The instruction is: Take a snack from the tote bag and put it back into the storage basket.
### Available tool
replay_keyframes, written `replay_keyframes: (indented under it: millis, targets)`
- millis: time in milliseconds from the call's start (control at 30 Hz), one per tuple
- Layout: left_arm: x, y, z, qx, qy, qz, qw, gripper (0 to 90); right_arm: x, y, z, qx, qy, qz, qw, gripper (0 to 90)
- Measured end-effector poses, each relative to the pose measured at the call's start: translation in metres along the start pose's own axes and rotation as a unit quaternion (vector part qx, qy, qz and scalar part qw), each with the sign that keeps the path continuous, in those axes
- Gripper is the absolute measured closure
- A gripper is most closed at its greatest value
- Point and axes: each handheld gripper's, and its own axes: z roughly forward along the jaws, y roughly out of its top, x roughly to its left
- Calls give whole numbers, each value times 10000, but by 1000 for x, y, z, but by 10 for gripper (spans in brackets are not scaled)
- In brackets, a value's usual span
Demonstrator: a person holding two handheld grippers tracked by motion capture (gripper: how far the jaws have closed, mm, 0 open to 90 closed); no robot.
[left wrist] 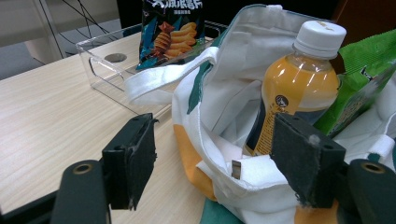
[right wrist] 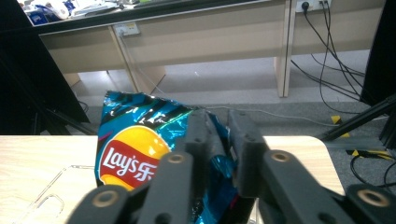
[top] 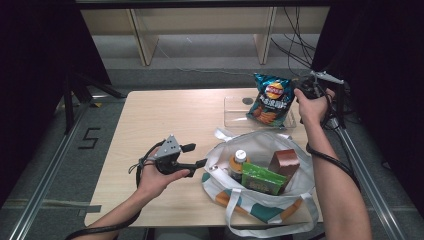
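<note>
The white tote bag [top: 262,172] slumps open at the near right of the table [top: 165,115], soft cloth that gives wherever it is touched. Its rim sags between the pads of the left gripper [top: 196,155], which stand wide apart and press on nothing — the hem simply lies in the gap.

Behind the bag, a clear plastic tray [top: 235,111] sits toward the far edge, and the blue chip bag [top: 271,100] stands upright in it, leaning a little. The right gripper [top: 303,89] is at the packet's upper right corner; in the right gripper view the jaws stand close together around the crimped top edge, though I cannot tell whether the pads truly bite the foil or just flank it.

I'd judge that packet light, puffed with air, slick and crackly — its contents would crush under any squeeze across the belly. The flat sealed seam at the top is the safe place to pinch.

Inside the tote stand an orange drink bottle [top: 239,164], a green packet [top: 263,180] and a brown carton [top: 285,163].
</note>
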Motion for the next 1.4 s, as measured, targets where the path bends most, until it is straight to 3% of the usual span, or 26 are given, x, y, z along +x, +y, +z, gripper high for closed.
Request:
replay_keyframes:
  millis: [33, 200, 467, 500, 667, 700, 900, 1067, 1133, 1233, 1267, 1300, 1400]
  targets:
    - [0, 0, 0, 20, 24, 0, 10000, 304, -1, -2, 1, -13, -117, -157, 9998, 703]
    - [0, 0, 0, 7, 10, -1, 10000, 303, -1, -3, -1, 28, -93, -15, 10000, 546]
    - [0, 1, -2, 31, 48, 4, 10000, 303, -1, -1, -9, -20, -175, -136, 9998, 360]
    - [0, 1, -2, 27, 32, 49, 10000, 303, -1, -1, -11, 33, -252, -162, 9995, 353]
    - [0, 1, -2, -26, 21, -13, 10000, 304, -2, -4, -18, -50, -133, -275, 9995, 336]
    - [1, 1, -2, -26, 29, -11, 10000, 303, -1, -4, -20, -12, -111, -180, 9998, 333]
    - [1, 1, -2, -30, 24, -9, 10000, 303, 2, -7, -32, 116, -186, -196, 9996, 323]
    - [0, 1, -2, -13, 53, -3, 10000, 303, 5, -10, -45, 86, -46, -149, 9998, 321]
    - [0, 2, -3, -5, 60, 3, 10000, 303, 4, -9, -49, 114, -69, -340, 9993, 321]
    - [0, 1, -2, -26, 33, -17, 10000, 303, 11, -9, -58, 106, -5, -118, 9999, 322]
    - [0, 1, -2, -10, 40, -14, 10000, 304, 9, -10, -60, 58, 25, -325, 9995, 322]
    - [0, 1, -2, -10, 40, -14, 10000, 303, 13, -9, -63, 129, 30, -159, 9998, 322]
    - [0, 1, -2, -19, 34, -10, 10000, 303, 16, -10, -72, 134, 78, -138, 9998, 322]
